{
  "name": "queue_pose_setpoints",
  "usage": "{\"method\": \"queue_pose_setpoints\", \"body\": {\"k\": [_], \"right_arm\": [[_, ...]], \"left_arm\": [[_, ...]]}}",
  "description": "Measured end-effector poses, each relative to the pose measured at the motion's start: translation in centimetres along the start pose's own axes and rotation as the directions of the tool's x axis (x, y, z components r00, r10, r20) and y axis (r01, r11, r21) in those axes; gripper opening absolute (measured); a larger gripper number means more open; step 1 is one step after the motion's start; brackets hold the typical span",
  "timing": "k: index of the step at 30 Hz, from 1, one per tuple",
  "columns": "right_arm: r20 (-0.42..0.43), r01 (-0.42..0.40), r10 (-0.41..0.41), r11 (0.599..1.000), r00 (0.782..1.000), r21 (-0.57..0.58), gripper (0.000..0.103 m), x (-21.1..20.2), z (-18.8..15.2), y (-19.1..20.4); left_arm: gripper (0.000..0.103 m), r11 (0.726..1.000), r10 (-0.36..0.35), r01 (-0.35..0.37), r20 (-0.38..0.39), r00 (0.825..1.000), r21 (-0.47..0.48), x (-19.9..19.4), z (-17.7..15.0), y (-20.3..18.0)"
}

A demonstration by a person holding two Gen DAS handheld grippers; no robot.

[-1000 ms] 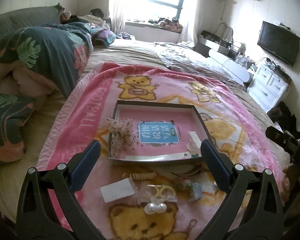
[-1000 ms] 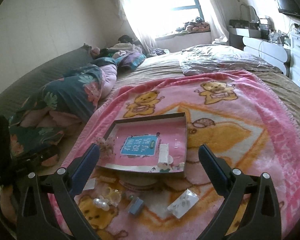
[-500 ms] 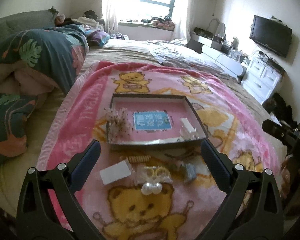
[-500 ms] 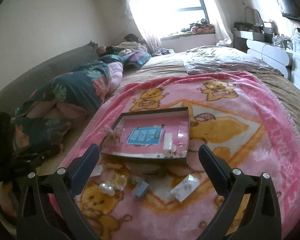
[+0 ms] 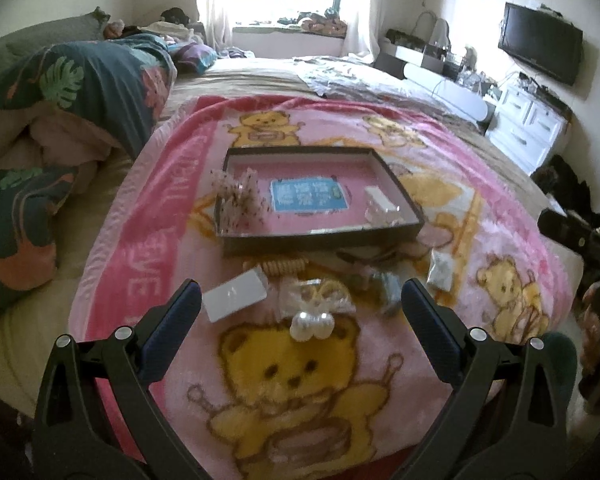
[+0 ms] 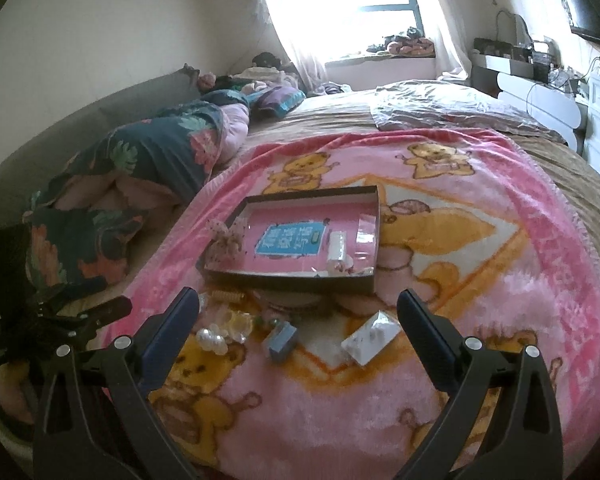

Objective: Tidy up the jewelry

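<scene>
A shallow dark-rimmed box (image 5: 320, 236) (image 6: 288, 280) with a pink floor lies on the pink bear blanket. It holds a dotted tulle bow (image 5: 240, 200) and a clear packet (image 5: 380, 208). In front of the box lie a white card (image 5: 236, 300), a spiral hair tie (image 5: 284, 267), a pearl clip (image 5: 312, 324) (image 6: 212, 340), a blue piece (image 6: 280, 340) and a white packet (image 6: 372, 338). My left gripper (image 5: 300, 308) is open and empty, above the pearl clip. My right gripper (image 6: 298, 306) is open and empty, above the loose pieces.
The pink blanket (image 5: 172, 208) covers the bed's near end. A leaf-print duvet (image 5: 80, 92) is piled at the left. White drawers (image 5: 528, 128) and a wall television (image 5: 540, 52) stand at the right. The other gripper shows at each view's edge (image 6: 60, 320).
Both grippers have drawn back toward the bed's near edge, so the box and loose pieces sit farther away. Both stay open and empty.
</scene>
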State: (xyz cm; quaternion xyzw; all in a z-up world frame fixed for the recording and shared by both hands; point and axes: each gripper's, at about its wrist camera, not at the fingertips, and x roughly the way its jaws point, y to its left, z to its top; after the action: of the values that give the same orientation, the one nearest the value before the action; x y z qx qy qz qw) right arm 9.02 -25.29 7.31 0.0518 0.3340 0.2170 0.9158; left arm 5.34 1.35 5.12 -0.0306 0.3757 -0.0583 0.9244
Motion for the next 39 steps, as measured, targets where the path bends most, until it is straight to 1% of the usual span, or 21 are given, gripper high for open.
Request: {"method": "queue_pose_setpoints", "body": {"k": [9, 15, 19, 27, 30, 36, 39], "right_arm": [[-0.035, 0.002, -0.003, 1.0, 0.999, -0.022, 0.099, 0.5, -1.4, 0.4], [-0.069, 0.006, -0.009, 0.999, 0.998, -0.042, 0.099, 1.5, -2.6, 0.9], [-0.101, 0.001, -0.006, 0.999, 0.995, -0.046, 0.099, 2.5, -3.3, 0.8], [-0.162, -0.014, 0.005, 0.999, 0.987, -0.052, 0.099, 5.0, -4.5, 0.9], [-0.188, -0.018, 0.007, 0.998, 0.982, -0.057, 0.099, 6.1, -4.9, 0.9], [-0.229, -0.022, 0.009, 0.998, 0.973, -0.056, 0.099, 7.9, -5.6, 0.6], [-0.243, -0.023, 0.011, 0.999, 0.97, -0.047, 0.099, 8.8, -5.8, 0.3]], "left_arm": [[0.094, 1.0, 0.015, -0.014, -0.075, 0.997, 0.018, 1.7, -2.9, 0.4], [0.094, 0.999, 0.021, -0.018, -0.108, 0.994, 0.031, 2.6, -4.4, 0.4], [0.094, 0.999, 0.007, -0.003, -0.131, 0.991, 0.036, 3.3, -5.2, 0.5], [0.094, 0.999, 0.007, -0.001, -0.156, 0.988, 0.035, 5.3, -6.2, 0.6], [0.094, 1.0, -0.006, 0.011, -0.168, 0.986, 0.026, 6.2, -6.4, 0.7], [0.093, 0.999, -0.01, 0.016, -0.171, 0.985, 0.034, 8.1, -6.6, 0.6], [0.09, 0.999, -0.026, 0.031, -0.182, 0.983, 0.025, 9.1, -6.6, 0.7]]}}
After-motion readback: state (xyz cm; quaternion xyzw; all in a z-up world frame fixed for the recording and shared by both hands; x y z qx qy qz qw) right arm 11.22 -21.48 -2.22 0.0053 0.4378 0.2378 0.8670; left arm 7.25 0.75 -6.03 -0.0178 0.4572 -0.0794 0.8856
